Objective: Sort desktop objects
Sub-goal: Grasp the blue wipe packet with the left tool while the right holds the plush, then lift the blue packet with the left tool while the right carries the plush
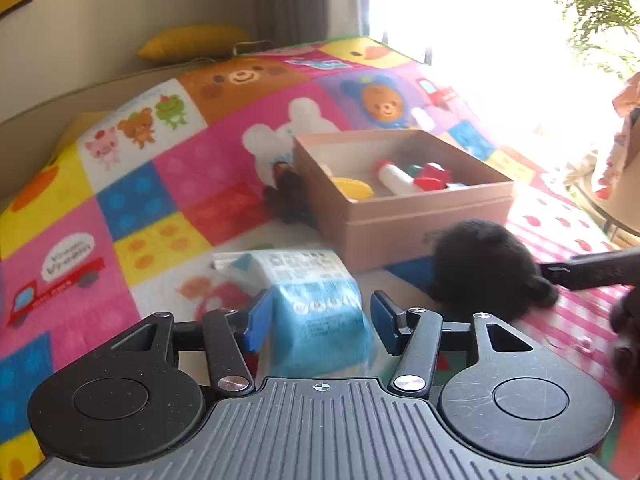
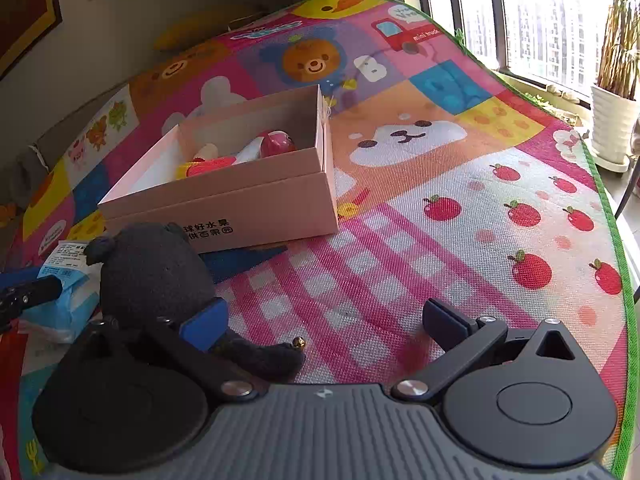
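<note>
A pink cardboard box [image 1: 424, 216] stands on the colourful play mat and holds several toys, among them a white and red tube [image 1: 396, 178] and a yellow piece [image 1: 354, 189]. It also shows in the right wrist view [image 2: 256, 200]. My left gripper [image 1: 318, 320] is open with a blue and white packet [image 1: 320, 304] between its fingers. A black plush toy [image 1: 488, 268] lies to the right of the packet. In the right wrist view the plush [image 2: 152, 276] lies at my left finger [image 2: 204, 322]. My right gripper [image 2: 324, 324] is open and empty.
A small dark toy [image 1: 288, 194] lies against the box's left side. The play mat [image 2: 460, 208] ends at a green edge on the right, with a potted plant [image 2: 614, 120] and window beyond. A yellow cushion [image 1: 196, 42] lies at the back by the wall.
</note>
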`<state>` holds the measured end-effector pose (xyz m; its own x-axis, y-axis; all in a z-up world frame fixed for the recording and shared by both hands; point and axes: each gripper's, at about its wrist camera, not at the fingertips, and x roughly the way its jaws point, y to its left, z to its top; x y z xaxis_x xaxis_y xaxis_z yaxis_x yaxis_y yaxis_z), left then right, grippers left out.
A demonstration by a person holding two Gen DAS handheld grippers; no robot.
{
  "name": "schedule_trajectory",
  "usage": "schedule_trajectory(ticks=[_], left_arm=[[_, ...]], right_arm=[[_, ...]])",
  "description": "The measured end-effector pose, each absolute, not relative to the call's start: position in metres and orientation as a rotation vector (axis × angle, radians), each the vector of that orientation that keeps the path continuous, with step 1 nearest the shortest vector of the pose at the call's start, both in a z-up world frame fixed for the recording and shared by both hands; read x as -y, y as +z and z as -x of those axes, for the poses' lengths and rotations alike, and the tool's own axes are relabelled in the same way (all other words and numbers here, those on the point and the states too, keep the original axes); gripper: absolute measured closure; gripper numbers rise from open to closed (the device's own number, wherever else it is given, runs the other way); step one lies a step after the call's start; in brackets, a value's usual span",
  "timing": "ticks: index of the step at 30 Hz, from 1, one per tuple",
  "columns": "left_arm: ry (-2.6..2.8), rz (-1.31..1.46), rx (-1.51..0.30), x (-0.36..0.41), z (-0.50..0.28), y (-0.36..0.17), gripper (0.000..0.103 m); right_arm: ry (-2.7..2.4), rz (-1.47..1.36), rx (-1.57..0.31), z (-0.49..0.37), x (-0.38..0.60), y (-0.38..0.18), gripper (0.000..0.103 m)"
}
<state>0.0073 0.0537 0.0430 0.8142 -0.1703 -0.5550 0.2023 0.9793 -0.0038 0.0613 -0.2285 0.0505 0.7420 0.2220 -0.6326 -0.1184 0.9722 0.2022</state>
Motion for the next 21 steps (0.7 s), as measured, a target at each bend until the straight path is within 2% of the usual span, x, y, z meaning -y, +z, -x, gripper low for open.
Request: schedule_trajectory(ticks=[3, 7, 10, 15, 21], left_arm=[[-0.265, -0.011, -0.618, -0.041, 0.01, 0.034, 0.042], [-0.286, 0.034, -0.618, -0.037, 0.015, 0.031, 0.03], [-0.214, 0.097, -0.579, -0.044, 0.012, 0.042, 0.005], [-0.096, 0.206, -0.611, -0.042, -0.016, 0.047, 0.003], [0.036, -0.066, -0.606, -0.014, -0.036, 0.027, 0.003]], right_arm=[[0.193, -0.146, -0.714, -0.061, 0.228, 0.051, 0.0], [0.202, -0.112, -0.728, -0.063, 0.225, 0.052, 0.0], [0.202, -0.104, -0.731, -0.062, 0.224, 0.052, 0.0], [0.189, -0.109, -0.726, -0.059, 0.224, 0.053, 0.0], [0.119, -0.128, -0.632, -0.043, 0.231, 0.059, 0.0]])
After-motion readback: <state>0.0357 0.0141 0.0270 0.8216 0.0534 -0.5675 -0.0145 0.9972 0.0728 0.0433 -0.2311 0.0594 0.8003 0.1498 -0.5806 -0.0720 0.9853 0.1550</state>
